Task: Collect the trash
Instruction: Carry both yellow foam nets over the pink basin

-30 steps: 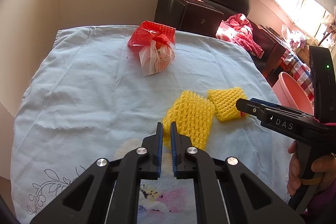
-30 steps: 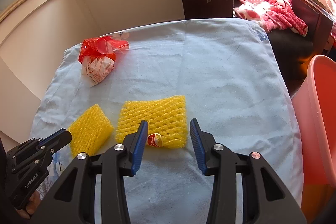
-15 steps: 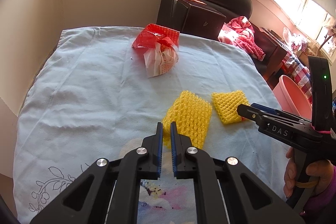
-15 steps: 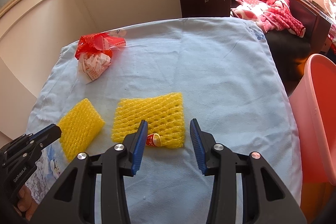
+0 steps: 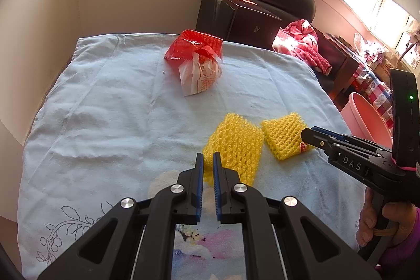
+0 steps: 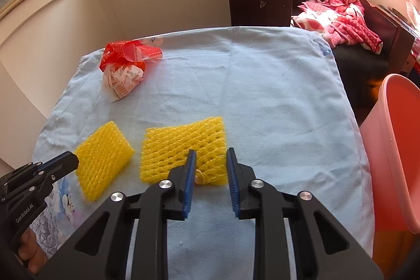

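Two yellow foam nets lie on the pale blue tablecloth (image 6: 262, 96). My right gripper (image 6: 210, 159) points down at the near right corner of the larger net (image 6: 181, 146). Its jaws are closing with that corner and a small red-and-white label (image 6: 198, 178) between them, and the net looks unsqueezed. My left gripper (image 5: 206, 159) is shut and empty, its tips just in front of the other net (image 5: 233, 146). A crumpled red-and-white bag (image 6: 123, 70) lies at the far left of the cloth. From the left wrist, the right gripper (image 5: 305, 134) touches the second net (image 5: 284, 135).
A pink bin (image 6: 393, 148) stands beside the table on the right. A dark box (image 6: 260, 1) and a dark chair stand behind the table, with a red spotted cloth (image 6: 341, 17) on furniture at the back right. A wall runs along the left.
The right gripper's jaws have narrowed around the near corner of the larger yellow net. The left gripper stays shut in the same place.
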{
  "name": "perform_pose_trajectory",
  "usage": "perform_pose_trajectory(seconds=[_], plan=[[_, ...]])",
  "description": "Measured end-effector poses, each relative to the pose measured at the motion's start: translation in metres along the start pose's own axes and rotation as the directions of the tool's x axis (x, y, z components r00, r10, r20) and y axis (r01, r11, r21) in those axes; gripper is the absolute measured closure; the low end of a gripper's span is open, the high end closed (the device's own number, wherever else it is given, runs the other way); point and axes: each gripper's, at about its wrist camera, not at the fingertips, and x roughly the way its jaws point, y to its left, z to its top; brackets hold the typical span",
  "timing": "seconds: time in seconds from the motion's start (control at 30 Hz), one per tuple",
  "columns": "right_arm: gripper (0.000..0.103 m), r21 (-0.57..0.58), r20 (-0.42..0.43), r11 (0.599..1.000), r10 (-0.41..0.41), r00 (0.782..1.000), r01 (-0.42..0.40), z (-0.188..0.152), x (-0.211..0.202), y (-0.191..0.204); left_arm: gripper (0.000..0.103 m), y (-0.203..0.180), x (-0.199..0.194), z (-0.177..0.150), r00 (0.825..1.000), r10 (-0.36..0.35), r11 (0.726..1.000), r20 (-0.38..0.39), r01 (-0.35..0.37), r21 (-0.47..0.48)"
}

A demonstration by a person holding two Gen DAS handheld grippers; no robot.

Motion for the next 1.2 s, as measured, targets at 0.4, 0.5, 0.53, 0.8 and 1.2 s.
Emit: perform_pose_trajectory(seconds=[0.4, 0.5, 0.53, 0.8, 1.2], plan=[[0.098, 0.019, 0.058, 0.999, 0.037, 0.998, -0.038, -0.006, -0.024, -0.012, 0.097, -0.008, -0.012, 0.003, 1.0, 0.001, 1.0, 0.031, -0.001, 0.01], [0.098, 0.027, 0.093, 0.999, 0.039, 0.995, -0.042, -0.004, -0.036, -0.016, 0.097, -0.011, -0.015, 0.004, 0.999, -0.003, 1.0, 0.038, 0.002, 0.015], [0.098, 0.028, 0.104, 0.999, 0.039, 0.994, -0.042, -0.003, -0.039, -0.016, 0.097, -0.013, -0.017, 0.004, 0.999, -0.005, 1.0, 0.041, 0.004, 0.018], [0.099, 0.027, 0.185, 0.999, 0.02, 0.983, -0.025, 0.0, -0.067, -0.023, 0.097, -0.025, -0.03, 0.013, 0.996, -0.028, 0.999, 0.086, 0.025, 0.039], [0.099, 0.115, 0.262, 0.991, -0.091, 0.961, 0.063, -0.002, -0.104, -0.065, 0.097, -0.074, -0.037, 0.035, 0.983, -0.12, 0.987, 0.138, 0.103, 0.124]])
